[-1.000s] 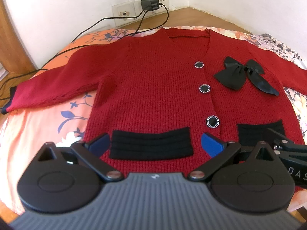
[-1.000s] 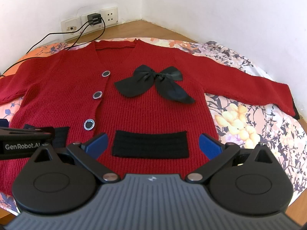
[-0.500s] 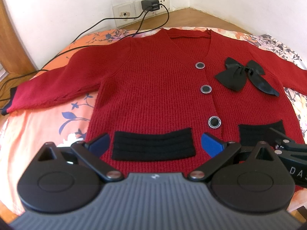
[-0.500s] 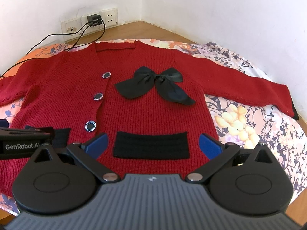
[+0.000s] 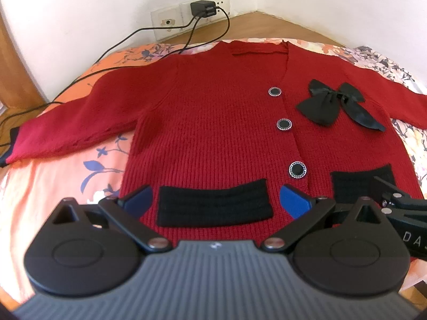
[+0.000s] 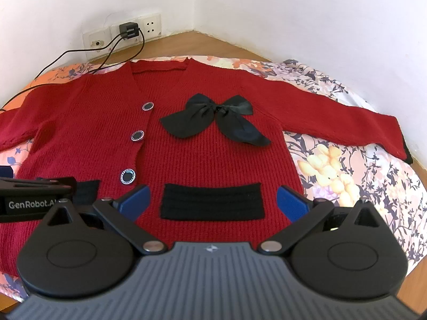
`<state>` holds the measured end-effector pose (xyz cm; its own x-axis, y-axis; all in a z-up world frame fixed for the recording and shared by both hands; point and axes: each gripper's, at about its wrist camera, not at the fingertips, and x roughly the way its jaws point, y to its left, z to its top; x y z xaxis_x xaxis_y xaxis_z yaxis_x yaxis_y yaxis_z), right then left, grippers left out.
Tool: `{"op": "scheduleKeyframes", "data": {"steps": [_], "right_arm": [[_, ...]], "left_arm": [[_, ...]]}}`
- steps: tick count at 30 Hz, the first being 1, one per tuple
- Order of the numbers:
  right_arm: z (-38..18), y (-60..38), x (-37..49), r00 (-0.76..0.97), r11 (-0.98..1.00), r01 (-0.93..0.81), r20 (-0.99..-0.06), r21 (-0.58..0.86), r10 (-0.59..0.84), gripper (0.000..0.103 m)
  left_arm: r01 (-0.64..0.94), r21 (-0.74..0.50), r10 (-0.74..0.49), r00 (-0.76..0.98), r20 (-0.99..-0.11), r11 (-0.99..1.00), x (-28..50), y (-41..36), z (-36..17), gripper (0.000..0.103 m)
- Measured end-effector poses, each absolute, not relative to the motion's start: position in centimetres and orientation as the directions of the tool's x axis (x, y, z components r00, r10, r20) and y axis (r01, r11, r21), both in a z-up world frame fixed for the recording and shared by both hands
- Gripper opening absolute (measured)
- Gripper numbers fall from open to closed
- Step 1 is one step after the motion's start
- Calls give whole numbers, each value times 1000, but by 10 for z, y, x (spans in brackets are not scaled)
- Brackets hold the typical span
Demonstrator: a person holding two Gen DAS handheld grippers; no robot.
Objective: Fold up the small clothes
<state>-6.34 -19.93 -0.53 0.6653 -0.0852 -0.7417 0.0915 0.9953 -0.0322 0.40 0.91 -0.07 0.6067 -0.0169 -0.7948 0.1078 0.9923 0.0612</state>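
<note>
A red knit cardigan (image 5: 213,122) lies flat, front up, sleeves spread out, on a flowered cloth; it also fills the right wrist view (image 6: 208,144). It has three black buttons, a black bow (image 6: 213,117) and two black pocket bands. My left gripper (image 5: 216,200) is open and empty, its blue fingertips either side of the left pocket band (image 5: 213,205) near the hem. My right gripper (image 6: 213,200) is open and empty over the right pocket band (image 6: 212,200). Each gripper's body shows at the edge of the other's view.
The flowered cloth (image 6: 347,176) covers a wooden table set in a white wall corner. A wall socket with a black charger (image 5: 201,9) is behind; its cables (image 5: 80,72) run over the cloth's far left, near the left sleeve (image 5: 66,125).
Both grippers have drawn back slightly toward the hem, so the cardigan sits a little higher in view. Both stay open. The cardigan has not moved.
</note>
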Motion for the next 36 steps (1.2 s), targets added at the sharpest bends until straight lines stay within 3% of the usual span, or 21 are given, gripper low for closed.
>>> {"op": "scheduleKeyframes", "data": {"steps": [22, 36], "right_arm": [[0, -229, -68, 725, 957, 249, -684, 149, -82, 103], [-1, -310, -45, 770, 951, 256, -632, 172, -93, 103]], "left_arm": [[257, 53, -124, 626, -770, 965, 20, 5, 5, 103], [217, 24, -117, 613, -782, 976, 41, -40, -1, 103]]}}
